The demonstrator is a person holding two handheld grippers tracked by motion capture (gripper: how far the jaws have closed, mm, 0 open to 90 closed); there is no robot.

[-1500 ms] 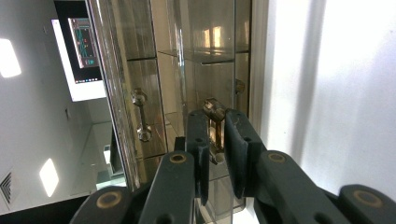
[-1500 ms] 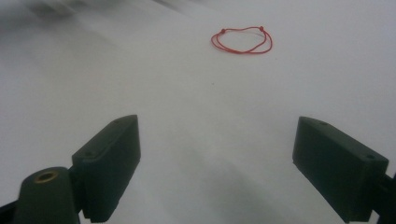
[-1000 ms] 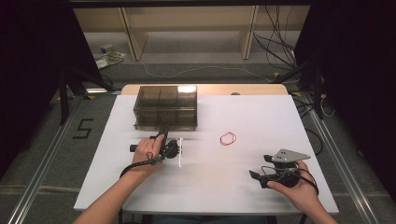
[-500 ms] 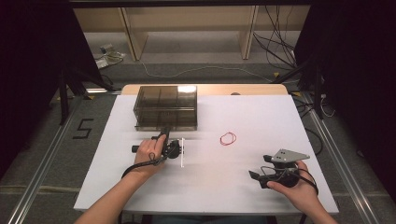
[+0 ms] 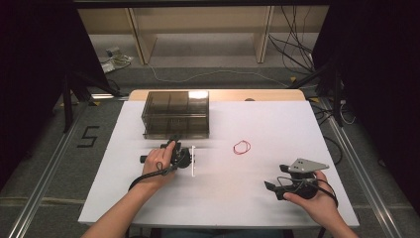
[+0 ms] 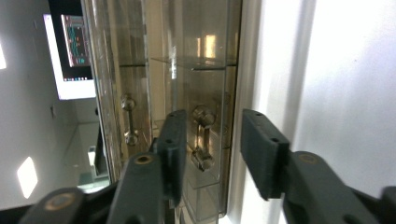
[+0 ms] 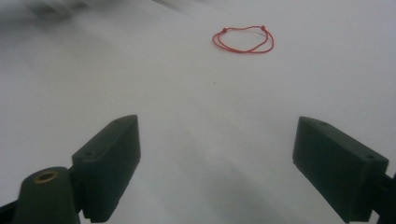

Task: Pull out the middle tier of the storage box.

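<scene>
Now, left tool [image 6: 208,154] (just opening) around drawer knob [image 6: 201,135].

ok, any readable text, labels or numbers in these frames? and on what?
"5": dark floor marking left of the table, high view.
Monitor screen seen through the clear drawer box, left gripper view: content too blurred to read.
Nothing else legible.

My white table [image 5: 257,198] stands on a grey floor with a black 5 [image 5: 88,136] marked to its left. Metal rails [image 5: 42,198] run along both sides. Beyond it are pale wooden legs [image 5: 140,39] and loose black cables [image 5: 292,54]. A lit screen [image 6: 74,51] glows far off.
</scene>
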